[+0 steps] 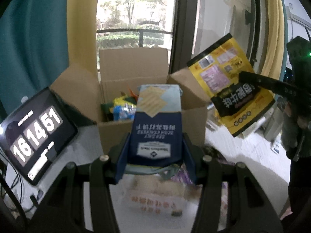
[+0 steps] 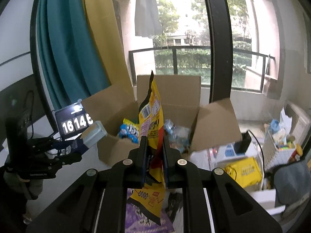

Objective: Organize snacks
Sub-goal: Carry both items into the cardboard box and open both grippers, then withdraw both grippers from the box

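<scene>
My left gripper [image 1: 155, 141] is shut on a navy and pale blue cracker box [image 1: 157, 116], held upright just in front of an open cardboard box [image 1: 151, 130]. My right gripper [image 2: 154, 141] is shut on a yellow and black snack bag [image 2: 151, 116], which stands on edge between the pads. In the left wrist view that yellow bag [image 1: 229, 77] hangs in the air to the right of the cardboard box. The right wrist view shows the cracker box [image 2: 91, 136] in the left gripper [image 2: 64, 153] at the left. Blue and yellow snack packs [image 2: 129, 131] lie inside the cardboard box [image 2: 108, 147].
A tablet [image 1: 37, 134] showing a clock leans at the left of the cardboard box. More snack packs lie on the white table [image 1: 91, 136] below the grippers, among them a purple one [image 2: 136, 219]. A white basket [image 2: 279, 147] and a yellow pack [image 2: 243, 170] sit at the right. Curtains and a window stand behind.
</scene>
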